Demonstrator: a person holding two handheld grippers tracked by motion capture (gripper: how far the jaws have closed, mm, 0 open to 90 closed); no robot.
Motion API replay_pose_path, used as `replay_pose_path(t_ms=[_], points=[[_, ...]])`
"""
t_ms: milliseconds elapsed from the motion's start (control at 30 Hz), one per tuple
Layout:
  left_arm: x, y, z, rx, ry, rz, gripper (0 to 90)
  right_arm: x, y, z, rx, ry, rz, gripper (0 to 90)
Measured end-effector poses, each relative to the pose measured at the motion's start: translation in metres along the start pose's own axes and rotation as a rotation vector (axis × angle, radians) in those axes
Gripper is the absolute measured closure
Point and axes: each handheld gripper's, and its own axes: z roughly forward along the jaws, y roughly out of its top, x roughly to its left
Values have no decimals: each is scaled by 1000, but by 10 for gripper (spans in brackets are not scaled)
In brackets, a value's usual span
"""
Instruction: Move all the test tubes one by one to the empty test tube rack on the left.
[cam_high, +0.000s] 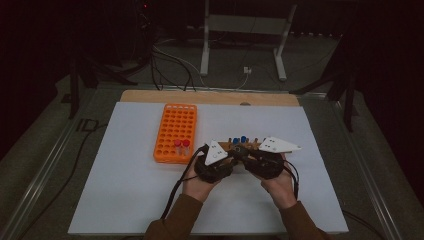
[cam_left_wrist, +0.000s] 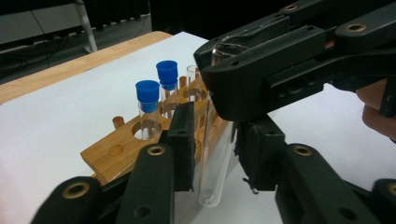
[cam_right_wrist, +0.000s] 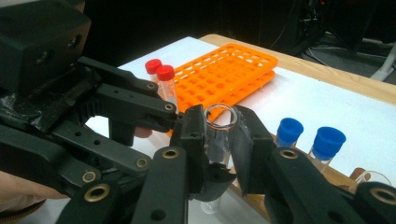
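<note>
A clear, uncapped test tube (cam_left_wrist: 215, 154) stands upright just in front of a wooden rack (cam_left_wrist: 116, 154). My right gripper (cam_right_wrist: 219, 135) is shut on the tube's upper part (cam_right_wrist: 219, 126), right below the rim. My left gripper (cam_left_wrist: 215, 140) has its jaws around the tube's lower half, with a thin gap showing at the left pad (cam_left_wrist: 184, 140). In the high view the left gripper (cam_high: 232, 156) and the right gripper (cam_high: 244, 154) meet tip to tip at the wooden rack's (cam_high: 250, 145) front. Two blue-capped tubes (cam_left_wrist: 148, 93) stand in that rack.
An orange rack (cam_high: 175, 132) lies to the left on the white sheet (cam_high: 125, 190), with two red-capped tubes (cam_high: 181, 145) at its near end. Another open tube (cam_right_wrist: 373, 179) stands in the wooden rack. A wooden strip (cam_high: 210, 96) edges the table's far side.
</note>
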Motion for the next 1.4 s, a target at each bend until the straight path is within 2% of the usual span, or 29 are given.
replay_pose_path(t_ms=[100, 300, 400, 500, 600, 800, 1200, 1400], points=[[0, 0, 1, 5, -10, 11, 749, 0, 0, 0, 3, 0, -2, 756], [0, 0, -1, 2, -11, 25, 761, -1, 0, -1, -4, 10, 3, 741], [1, -1, -3, 6, -2, 29, 762, -2, 1, -4, -27, 8, 9, 642], [4, -1, -7, 4, 11, 27, 762, -8, 2, -9, -54, 9, 35, 525], [8, 0, -10, -8, 18, 12, 762, -12, 3, -11, -57, -24, 61, 399], [16, -2, -19, -26, 35, -15, 762, -17, 4, -16, -68, -75, 65, 203], [32, -9, -42, -51, 60, -54, 762, -27, 1, -21, -58, -87, 86, 29], [43, -14, -55, -61, 79, -80, 762, -28, 0, -22, -54, -94, 78, 6]])
